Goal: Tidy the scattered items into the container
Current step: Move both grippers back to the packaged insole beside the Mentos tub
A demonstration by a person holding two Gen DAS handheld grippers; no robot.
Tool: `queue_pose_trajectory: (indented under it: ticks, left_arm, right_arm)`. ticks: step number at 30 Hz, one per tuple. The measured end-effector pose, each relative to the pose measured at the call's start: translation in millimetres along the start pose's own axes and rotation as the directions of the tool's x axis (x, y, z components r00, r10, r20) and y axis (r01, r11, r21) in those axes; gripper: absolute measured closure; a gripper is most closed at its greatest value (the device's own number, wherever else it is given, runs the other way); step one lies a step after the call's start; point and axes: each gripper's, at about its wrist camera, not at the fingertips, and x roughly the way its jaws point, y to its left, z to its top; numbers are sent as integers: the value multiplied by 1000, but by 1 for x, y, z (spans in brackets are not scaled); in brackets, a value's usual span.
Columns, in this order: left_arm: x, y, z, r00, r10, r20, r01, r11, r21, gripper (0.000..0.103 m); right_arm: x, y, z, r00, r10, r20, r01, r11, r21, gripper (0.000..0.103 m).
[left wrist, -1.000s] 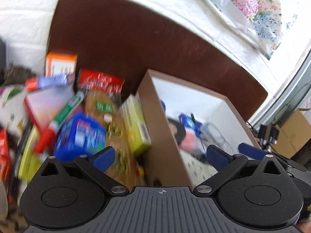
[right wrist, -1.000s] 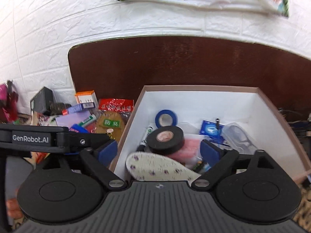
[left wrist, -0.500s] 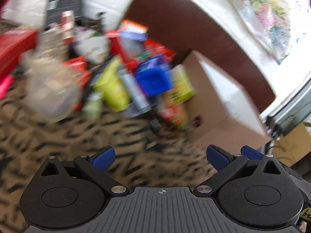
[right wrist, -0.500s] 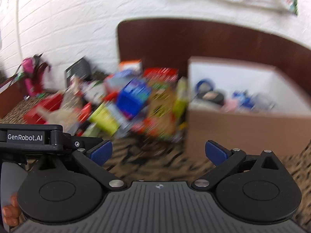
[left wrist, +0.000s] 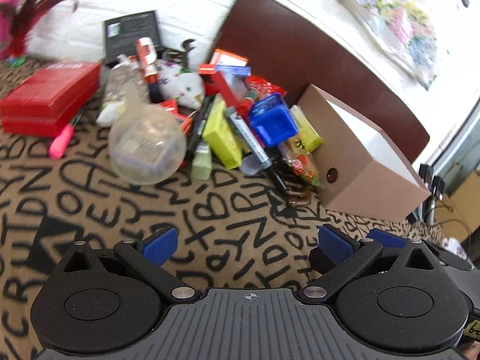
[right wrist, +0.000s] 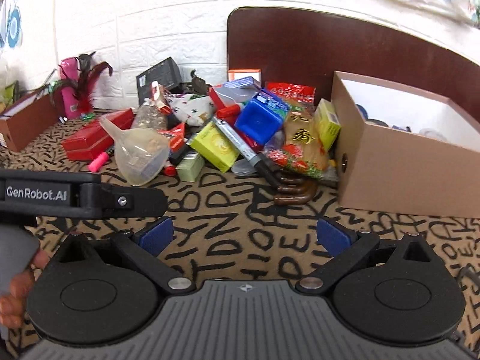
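Ahead of your two hand-held grippers, left (left wrist: pixel 248 244) and right (right wrist: pixel 243 235), both with jaws spread and empty, the patterned surface (right wrist: pixel 240 240) lies bare up to the pile. The heap blocks the middle ground: clear funnel (right wrist: pixel 141 154), yellow-green box (right wrist: pixel 214 145), grey marker (right wrist: pixel 240 144), blue tub (right wrist: pixel 259 118) and snack bag (right wrist: pixel 303 147) overlap, the bag pressed against the cardboard box (right wrist: pixel 390 177). You have free passage over the box's open top; its near wall stands in the way low down, and a dark wooden hook piece (right wrist: pixel 295 190) lies just beside its near left corner.
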Motion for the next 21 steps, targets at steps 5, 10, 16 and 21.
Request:
queue_pose_trajectory:
  ticks: [5,10,16,21]
  left_arm:
    - [25,-13,21,1000,-1,-8,1,998,69,0]
    - [59,-24,48,999,-16,-30,19,994,111,1]
    - [104,-41,73,995,-56,-85,67,989,129,14]
    - [136,-47,82,991,-62,-115,75,992,104,26]
  right_arm:
    - [21,-6,5,998,-56,13,56,998,-9,3]
    - [52,-18,17,997,-70,16,70,997,-11,13]
    - [84,-30,27,997,-79,18,80,997,-23,34]
    - [96,-36,36,990,-124,71,127,991,-42,41]
